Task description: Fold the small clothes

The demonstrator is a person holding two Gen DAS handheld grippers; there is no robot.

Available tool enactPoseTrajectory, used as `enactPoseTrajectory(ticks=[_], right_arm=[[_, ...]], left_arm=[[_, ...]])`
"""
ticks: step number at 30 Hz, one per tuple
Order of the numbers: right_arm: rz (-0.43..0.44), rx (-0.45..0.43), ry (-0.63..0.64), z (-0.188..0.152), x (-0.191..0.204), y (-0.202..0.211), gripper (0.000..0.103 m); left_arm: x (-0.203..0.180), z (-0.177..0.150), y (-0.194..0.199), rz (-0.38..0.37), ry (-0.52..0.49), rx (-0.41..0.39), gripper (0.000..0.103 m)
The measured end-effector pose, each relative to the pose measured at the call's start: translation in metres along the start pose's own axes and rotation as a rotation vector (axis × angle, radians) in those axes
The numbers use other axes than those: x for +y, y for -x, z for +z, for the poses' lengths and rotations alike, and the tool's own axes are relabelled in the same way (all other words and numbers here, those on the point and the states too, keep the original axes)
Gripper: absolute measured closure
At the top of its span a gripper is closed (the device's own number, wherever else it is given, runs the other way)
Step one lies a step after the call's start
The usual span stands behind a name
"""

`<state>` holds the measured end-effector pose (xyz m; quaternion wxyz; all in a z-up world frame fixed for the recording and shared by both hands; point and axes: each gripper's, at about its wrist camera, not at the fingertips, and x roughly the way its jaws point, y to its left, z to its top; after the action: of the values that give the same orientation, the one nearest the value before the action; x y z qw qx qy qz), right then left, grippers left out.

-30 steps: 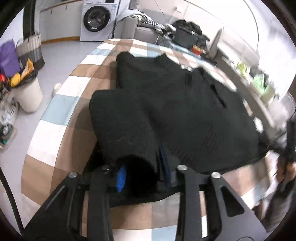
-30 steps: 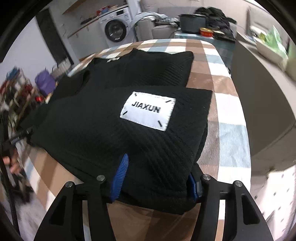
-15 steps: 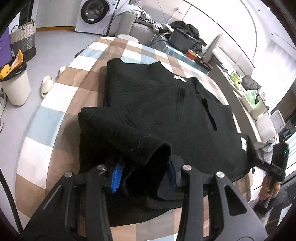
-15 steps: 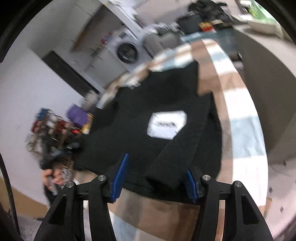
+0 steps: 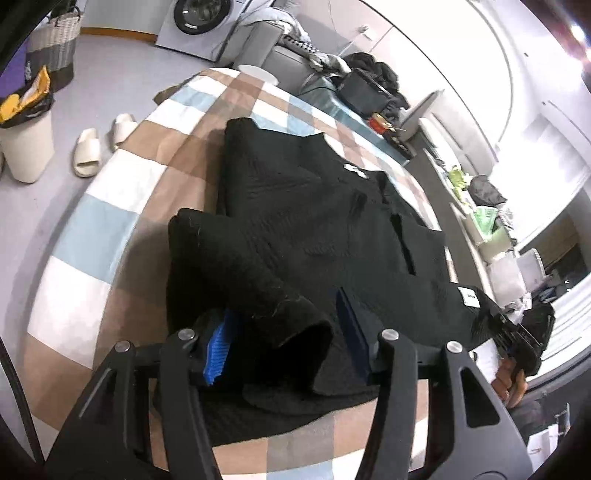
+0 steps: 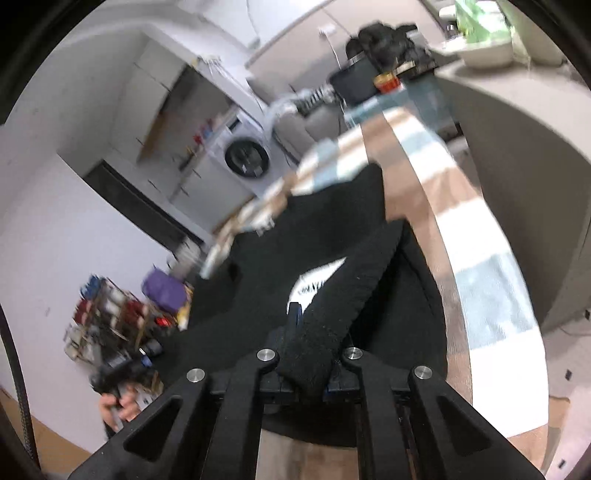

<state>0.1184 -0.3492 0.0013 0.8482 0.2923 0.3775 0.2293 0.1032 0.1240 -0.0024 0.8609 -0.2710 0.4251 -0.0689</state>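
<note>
Item: black sweater (image 5: pixel 325 236), laid across the checked tablecloth (image 5: pixel 110 192) on my tabletop, body spread flat, both near corners raised off the cloth.

Left tongs (image 5: pixel 286 332): I see the jaws opening, blue pads apart. A rolled fold of the sweater's hem sits between them, close against the left pad; I can make out a gap at the right pad, so no grip.

Right tongs (image 6: pixel 310 354): closed tight on a ridge of the sweater's edge, which stands up in a narrow peak from the jaws. A white label (image 6: pixel 314 282) on the sweater shows just beyond the pinch, partly covered by the raised fold. In the left view the same tongs appear at the far right edge with a hand (image 5: pixel 511 384) on the handle.

Surroundings, left view: washing machine (image 5: pixel 199 22), pale bin (image 5: pixel 24 147), pair of slippers (image 5: pixel 99 146) on the floor, woven basket (image 5: pixel 55 48). Right view is blurred; a cluttered rack (image 6: pixel 110 317) stands at left.
</note>
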Motion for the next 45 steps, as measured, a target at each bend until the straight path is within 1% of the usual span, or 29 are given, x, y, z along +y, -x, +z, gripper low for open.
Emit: enactPoseTrajectory(ticks=[3, 5, 8, 9, 10, 11, 12, 15, 17, 19, 21, 22, 23, 24, 26, 27, 28, 29, 30, 33, 37, 39, 42, 44, 45], right_arm=[[0.057, -0.026, -0.026, 0.003, -0.003, 0.010, 0.095], [0.033, -0.012, -0.036, 0.004, -0.008, 0.010, 0.095], [-0.002, 0.030, -0.060, 0.003, -0.015, 0.002, 0.095], [-0.030, 0.049, -0.066, 0.002, -0.016, -0.002, 0.095], [-0.066, 0.076, -0.068, 0.000, -0.019, -0.007, 0.094], [-0.081, 0.093, -0.072, -0.001, -0.021, -0.009, 0.094], [-0.087, 0.109, -0.078, -0.003, -0.023, -0.012, 0.094], [-0.087, 0.131, -0.082, -0.005, -0.025, -0.016, 0.093], [-0.090, 0.142, -0.075, -0.006, -0.026, -0.016, 0.092], [-0.071, 0.152, -0.070, -0.007, -0.027, -0.015, 0.091], [-0.043, 0.163, -0.063, -0.008, -0.025, -0.016, 0.085], [-0.028, 0.177, -0.060, -0.010, -0.023, -0.017, 0.083], [-0.019, 0.184, -0.054, -0.010, -0.022, -0.018, 0.081], [-0.013, 0.187, -0.043, -0.011, -0.020, -0.018, 0.081], [-0.016, 0.190, -0.024, -0.013, -0.016, -0.019, 0.081], [-0.021, 0.189, -0.020, -0.013, -0.016, -0.020, 0.081], [-0.043, 0.180, -0.009, -0.014, -0.014, -0.022, 0.082], [-0.060, 0.175, 0.003, -0.014, -0.013, -0.023, 0.089], [-0.073, 0.168, 0.013, -0.014, -0.011, -0.024, 0.093], [-0.076, 0.121, 0.032, -0.011, -0.008, -0.022, 0.096], [0.013, -0.018, 0.008, -0.003, -0.005, -0.002, 0.097], [0.056, -0.080, -0.013, 0.001, -0.004, 0.005, 0.097], [0.049, -0.115, -0.025, 0.012, 0.002, 0.005, 0.097], [0.047, -0.134, -0.031, 0.024, 0.008, 0.002, 0.097], [0.046, -0.138, -0.040, 0.032, 0.010, -0.002, 0.097]], left_arm=[[-0.004, -0.001, 0.006, -0.036, -0.028, -0.002, 0.047], [-0.005, -0.001, 0.009, -0.022, -0.033, -0.012, 0.042], [0.003, -0.001, 0.005, 0.045, -0.008, -0.007, 0.042], [0.007, -0.001, 0.001, 0.088, 0.002, 0.006, 0.042], [0.011, -0.002, -0.001, 0.106, 0.010, 0.012, 0.042], [0.016, -0.003, -0.004, 0.133, 0.019, 0.020, 0.042], [0.021, -0.004, -0.005, 0.163, 0.024, 0.021, 0.042], [0.035, -0.006, -0.003, 0.220, 0.031, 0.014, 0.042], [0.044, -0.005, -0.004, 0.213, 0.058, 0.015, 0.042], [0.044, -0.005, -0.004, 0.195, 0.052, 0.012, 0.042], [0.042, -0.005, -0.007, 0.172, 0.037, 0.025, 0.042], [0.040, -0.005, -0.008, 0.157, 0.035, 0.030, 0.044], [0.036, -0.006, -0.008, 0.141, 0.021, 0.030, 0.050], [0.033, -0.007, -0.008, 0.142, 0.004, 0.030, 0.054], [0.025, -0.008, -0.006, 0.144, -0.032, 0.011, 0.080], [0.023, -0.008, -0.004, 0.135, -0.037, -0.002, 0.086], [0.022, -0.008, -0.002, 0.124, -0.036, -0.019, 0.096], [0.021, -0.008, 0.000, 0.106, -0.031, -0.038, 0.099], [0.020, -0.007, 0.003, 0.086, -0.028, -0.056, 0.100], [0.016, -0.005, 0.013, 0.038, -0.019, -0.111, 0.101], [0.012, 0.007, 0.024, -0.011, 0.002, -0.171, 0.101], [0.011, 0.016, 0.025, -0.017, 0.011, -0.191, 0.101], [0.012, 0.035, 0.019, -0.030, 0.028, -0.208, 0.101], [0.016, 0.050, 0.013, -0.042, 0.055, -0.221, 0.101], [0.017, 0.057, 0.011, -0.035, 0.063, -0.228, 0.101]])
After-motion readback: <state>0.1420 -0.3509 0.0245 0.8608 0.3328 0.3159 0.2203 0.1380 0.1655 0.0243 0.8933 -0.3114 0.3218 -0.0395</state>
